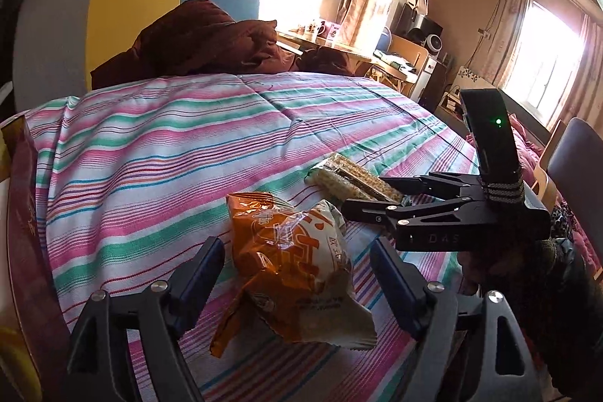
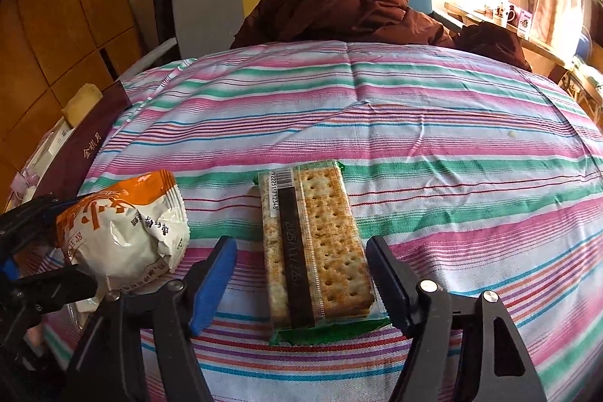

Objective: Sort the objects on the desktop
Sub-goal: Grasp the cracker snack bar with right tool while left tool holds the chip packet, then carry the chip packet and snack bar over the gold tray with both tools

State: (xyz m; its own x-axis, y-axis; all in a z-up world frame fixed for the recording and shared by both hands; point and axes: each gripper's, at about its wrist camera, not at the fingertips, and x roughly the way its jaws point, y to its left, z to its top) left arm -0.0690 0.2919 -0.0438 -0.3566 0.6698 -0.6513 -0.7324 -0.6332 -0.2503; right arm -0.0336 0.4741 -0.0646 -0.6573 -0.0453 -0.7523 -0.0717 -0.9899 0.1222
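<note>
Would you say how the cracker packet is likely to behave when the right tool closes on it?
The cracker packet looks flat and stiff, so it probably won't flop. Its crackers may crack under hard squeezing. The glossy wrapper could slip.

- I count one orange-and-white snack bag (image 1: 297, 266) on the striped bedspread (image 2: 414, 123).
- One cracker packet (image 2: 320, 247), right of the bag.
- One dark red box (image 2: 86, 145) at the far left edge.
- Two hand-held grippers: the left hand-held gripper (image 1: 301, 277) and the right hand-held gripper (image 2: 301, 274).
- One brown quilt (image 2: 339, 6), far.
</note>
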